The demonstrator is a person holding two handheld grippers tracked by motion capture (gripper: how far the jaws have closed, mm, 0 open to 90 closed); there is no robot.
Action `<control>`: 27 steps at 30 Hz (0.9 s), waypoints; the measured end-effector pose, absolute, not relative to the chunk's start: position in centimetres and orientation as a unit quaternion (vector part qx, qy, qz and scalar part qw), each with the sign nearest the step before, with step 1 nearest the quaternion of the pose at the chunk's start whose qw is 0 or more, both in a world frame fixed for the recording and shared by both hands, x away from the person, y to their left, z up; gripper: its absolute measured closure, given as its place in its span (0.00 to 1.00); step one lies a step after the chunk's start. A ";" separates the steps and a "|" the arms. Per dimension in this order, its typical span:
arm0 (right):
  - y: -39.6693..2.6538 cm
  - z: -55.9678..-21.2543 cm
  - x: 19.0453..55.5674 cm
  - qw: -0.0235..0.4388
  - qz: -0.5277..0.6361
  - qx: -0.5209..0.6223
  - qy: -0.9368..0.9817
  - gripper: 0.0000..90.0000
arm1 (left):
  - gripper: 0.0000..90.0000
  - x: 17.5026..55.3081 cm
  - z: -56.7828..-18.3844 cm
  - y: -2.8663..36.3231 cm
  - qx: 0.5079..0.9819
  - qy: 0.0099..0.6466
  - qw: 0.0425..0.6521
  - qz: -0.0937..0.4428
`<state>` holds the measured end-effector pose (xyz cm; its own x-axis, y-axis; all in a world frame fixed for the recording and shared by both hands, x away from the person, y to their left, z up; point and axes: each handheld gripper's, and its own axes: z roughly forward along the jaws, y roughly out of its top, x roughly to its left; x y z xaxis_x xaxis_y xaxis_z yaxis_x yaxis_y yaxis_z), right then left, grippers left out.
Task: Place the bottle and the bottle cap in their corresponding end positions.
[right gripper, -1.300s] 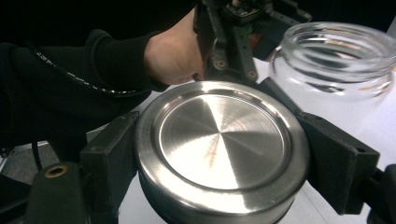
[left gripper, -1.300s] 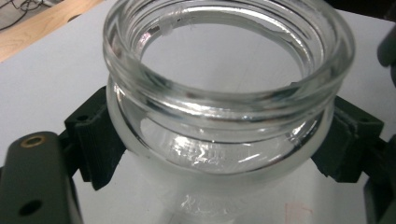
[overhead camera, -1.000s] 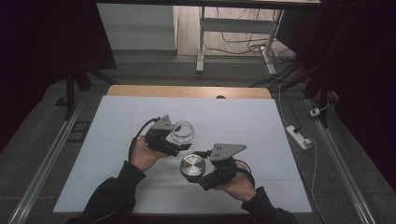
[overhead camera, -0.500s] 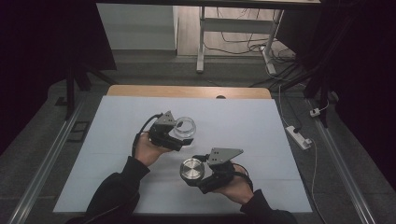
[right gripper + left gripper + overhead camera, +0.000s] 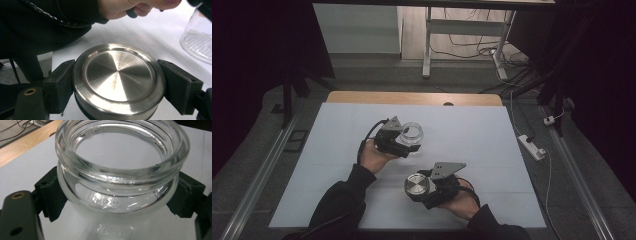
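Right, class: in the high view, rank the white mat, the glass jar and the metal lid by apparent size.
1. White mat, by far.
2. Glass jar and metal lid: they look alike, so no ranking.

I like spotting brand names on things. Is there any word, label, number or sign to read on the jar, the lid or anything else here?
None can be read.
Glass jar: faint raised marks low on its wall, too blurred to read.
Metal lid: plain brushed steel, no writing.
White table cover: no print.
Left hand-held gripper and right hand-held gripper: no label seen.
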<state>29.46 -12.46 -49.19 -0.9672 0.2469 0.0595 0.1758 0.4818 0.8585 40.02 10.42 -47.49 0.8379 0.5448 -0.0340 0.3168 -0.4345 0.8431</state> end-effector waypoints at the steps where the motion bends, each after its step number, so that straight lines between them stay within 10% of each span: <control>1: -12.4 -49.4 29.5 0.037 0.493 0.122 0.861 0.20 | 0.18 40.1 -47.6 10.4 0.838 0.258 0.465 0.123; 27: -10.9 -52.9 30.6 0.051 0.454 0.123 0.881 0.20 | 0.18 42.1 -49.9 10.0 0.835 0.278 0.456 0.138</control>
